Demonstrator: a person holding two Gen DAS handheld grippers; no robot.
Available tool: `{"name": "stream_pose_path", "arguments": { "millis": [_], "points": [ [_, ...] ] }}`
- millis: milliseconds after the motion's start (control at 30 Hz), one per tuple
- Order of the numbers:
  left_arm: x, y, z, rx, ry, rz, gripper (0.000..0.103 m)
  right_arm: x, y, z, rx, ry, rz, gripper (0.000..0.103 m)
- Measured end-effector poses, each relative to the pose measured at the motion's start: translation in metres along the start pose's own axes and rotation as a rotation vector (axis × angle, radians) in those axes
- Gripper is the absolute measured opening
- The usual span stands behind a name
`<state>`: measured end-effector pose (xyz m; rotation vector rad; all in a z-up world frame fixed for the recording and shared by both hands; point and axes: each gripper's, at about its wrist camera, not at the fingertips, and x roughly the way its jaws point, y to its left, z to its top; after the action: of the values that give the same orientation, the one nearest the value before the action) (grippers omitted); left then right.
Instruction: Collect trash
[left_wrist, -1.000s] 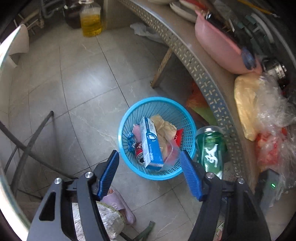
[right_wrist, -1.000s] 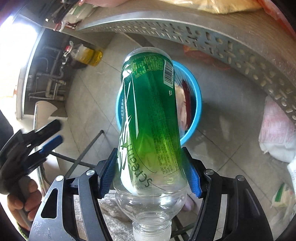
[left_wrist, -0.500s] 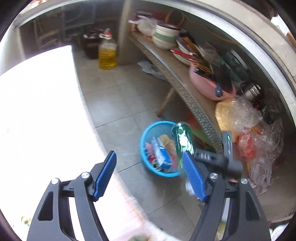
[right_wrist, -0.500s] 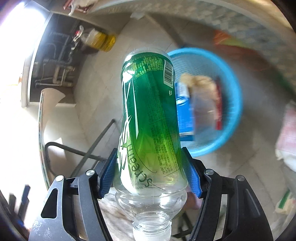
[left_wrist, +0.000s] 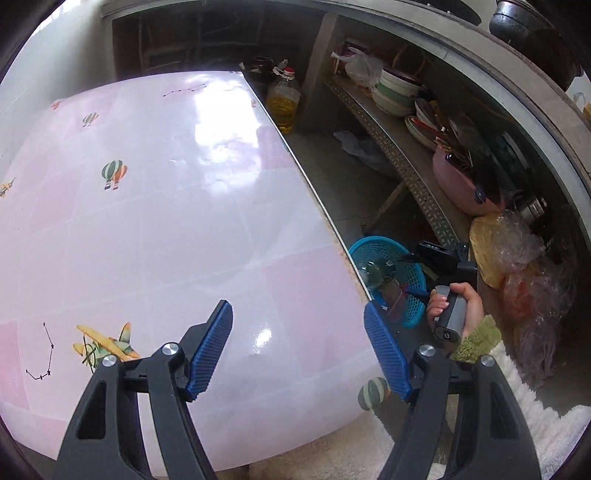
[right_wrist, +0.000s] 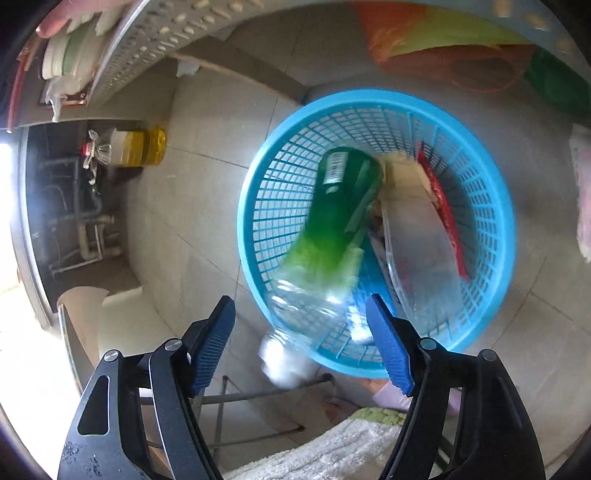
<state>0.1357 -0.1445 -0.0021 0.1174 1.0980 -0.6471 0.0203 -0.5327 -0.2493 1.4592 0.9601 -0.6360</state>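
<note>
A: Green bottle (right_wrist: 332, 221), blurred: seen tilted over the near rim of the blue basket (right_wrist: 495, 206) on the floor.
B: Right tongs (right_wrist: 301, 330) and left tongs (left_wrist: 298, 345): both held apart, nothing gripped.

My left tool (left_wrist: 298, 345) and right tool (right_wrist: 301, 345) both have ribbed blue pads on black arms. My desk (left_wrist: 155, 221) wears a pale pink-and-white check cloth printed with striped hot-air balloons and a yellow biplane. The laundry-style basket (right_wrist: 495, 206) is bright blue lattice, and the bottle (right_wrist: 332, 221) in it is clear with a green label and white barcode patch, beside a red wrapper (right_wrist: 443, 210).
</note>
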Motion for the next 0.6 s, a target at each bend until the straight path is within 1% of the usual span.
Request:
{"name": "stream_pose_path", "arguments": {
  "millis": [100,200,300,333,400,467,533,567,600],
  "points": [
    [-0.006,0.007,-0.005,-0.006,-0.015,-0.001,0.071,-0.022,-0.001,-0.015,-0.063,-0.042,-0.011,0.07],
    [-0.015,0.01,-0.012,-0.008,-0.036,-0.018,0.072,-0.054,-0.004,-0.039,-0.145,-0.097,-0.027,0.07],
    [-0.026,0.012,-0.019,-0.013,-0.072,-0.027,0.073,-0.074,0.012,-0.067,-0.264,-0.146,-0.054,0.07],
    [-0.031,0.013,-0.023,-0.015,-0.087,-0.025,0.073,-0.086,0.018,-0.082,-0.333,-0.164,-0.06,0.07],
    [-0.041,0.017,-0.03,-0.018,-0.123,-0.014,0.078,-0.107,0.034,-0.11,-0.463,-0.202,-0.065,0.07],
    [-0.05,0.022,-0.038,-0.024,-0.16,0.007,0.083,-0.134,0.055,-0.148,-0.642,-0.261,-0.056,0.072],
    [-0.061,0.028,-0.05,-0.034,-0.205,0.032,0.087,-0.16,0.073,-0.189,-0.82,-0.333,-0.03,0.082],
    [-0.067,0.03,-0.056,-0.041,-0.226,0.046,0.09,-0.173,0.081,-0.21,-0.903,-0.37,-0.008,0.084],
    [-0.073,0.034,-0.062,-0.051,-0.249,0.064,0.095,-0.183,0.088,-0.23,-0.977,-0.405,0.01,0.09]
  ]
}}
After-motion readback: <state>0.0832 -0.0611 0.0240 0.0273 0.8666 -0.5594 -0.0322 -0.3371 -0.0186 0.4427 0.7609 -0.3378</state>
